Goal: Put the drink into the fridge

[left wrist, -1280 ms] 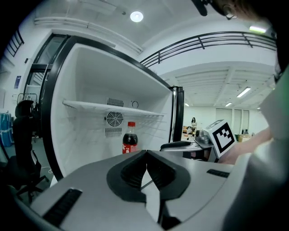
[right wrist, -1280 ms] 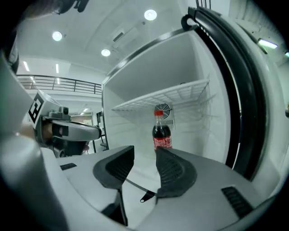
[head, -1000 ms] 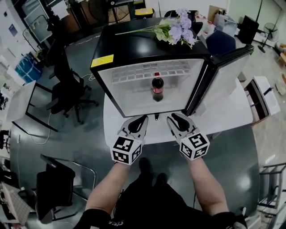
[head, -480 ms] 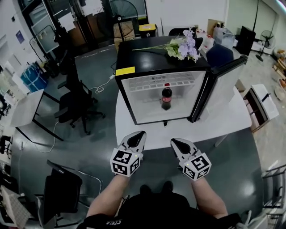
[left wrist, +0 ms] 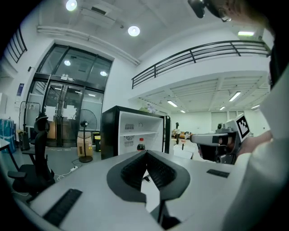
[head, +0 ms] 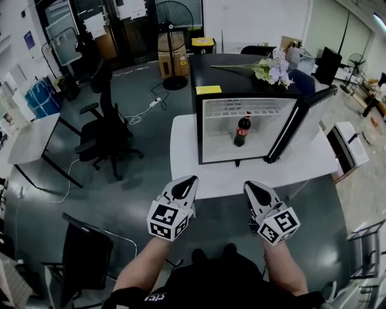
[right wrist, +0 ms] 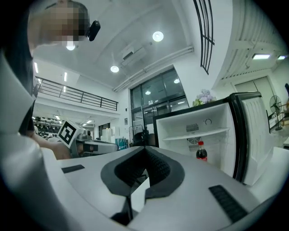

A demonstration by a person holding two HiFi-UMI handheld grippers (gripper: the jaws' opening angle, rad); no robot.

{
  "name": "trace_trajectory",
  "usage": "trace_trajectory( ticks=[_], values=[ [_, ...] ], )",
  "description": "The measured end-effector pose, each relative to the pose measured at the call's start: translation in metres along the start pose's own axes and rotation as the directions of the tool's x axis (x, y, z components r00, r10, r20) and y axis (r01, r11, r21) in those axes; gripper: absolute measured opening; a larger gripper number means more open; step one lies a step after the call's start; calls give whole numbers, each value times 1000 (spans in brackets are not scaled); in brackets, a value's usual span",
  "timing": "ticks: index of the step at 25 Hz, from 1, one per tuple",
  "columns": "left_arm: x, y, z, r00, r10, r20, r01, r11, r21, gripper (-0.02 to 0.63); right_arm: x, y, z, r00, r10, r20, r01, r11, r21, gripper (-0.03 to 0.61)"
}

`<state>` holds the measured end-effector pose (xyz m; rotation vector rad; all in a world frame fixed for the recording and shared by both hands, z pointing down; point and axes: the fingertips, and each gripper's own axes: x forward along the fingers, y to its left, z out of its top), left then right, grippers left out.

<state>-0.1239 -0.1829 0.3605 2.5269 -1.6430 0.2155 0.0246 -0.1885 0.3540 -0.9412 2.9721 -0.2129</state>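
A dark cola bottle [head: 242, 130] with a red cap stands upright inside the open black mini fridge [head: 208, 130], below its shelf. The fridge sits on a white table [head: 187, 166]. My left gripper [head: 187, 181] and right gripper [head: 253, 186] hang side by side short of the table's near edge, well back from the fridge. Both are shut with nothing between the jaws. In the left gripper view the jaws [left wrist: 145, 154] meet, with the bottle [left wrist: 141, 145] small behind them. The right gripper view shows shut jaws [right wrist: 145, 149], with the bottle [right wrist: 201, 151] off to the right.
The fridge door [head: 301, 124] stands swung open to the right. Purple flowers [head: 272, 69] lie on the fridge top. A black office chair [head: 108, 130] is left of the table, another chair [head: 84, 259] at lower left, a fan [head: 170, 17] far back.
The person has backed away from the fridge and both grippers have drawn back off the table's edge. The bottle has stayed in the fridge.
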Motion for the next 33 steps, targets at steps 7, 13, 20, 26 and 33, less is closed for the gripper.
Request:
trace_trajectory(
  ticks=[7, 13, 20, 26, 33],
  values=[
    [-28, 7, 7, 999, 26, 45, -25, 1000, -13, 12, -22, 14, 23, 999, -29, 29, 29, 999, -16, 14],
    [-17, -11, 13, 997, 50, 51, -49, 999, -15, 12, -43, -3, 33, 999, -19, 41, 21, 999, -30, 12],
    [9, -45, 26, 997, 35, 65, -33, 999, -35, 12, -67, -28, 41, 999, 10, 35, -9, 999, -39, 12],
    [20, -73, 42, 987, -50, 152, 62, 995, -78, 12, -82, -38, 45, 999, 32, 38, -31, 999, -32, 12],
    [35, -91, 43, 994, -22, 108, 24, 1000, -18, 12, -94, -48, 44, 999, 44, 32, -43, 999, -30, 12]
  ],
)
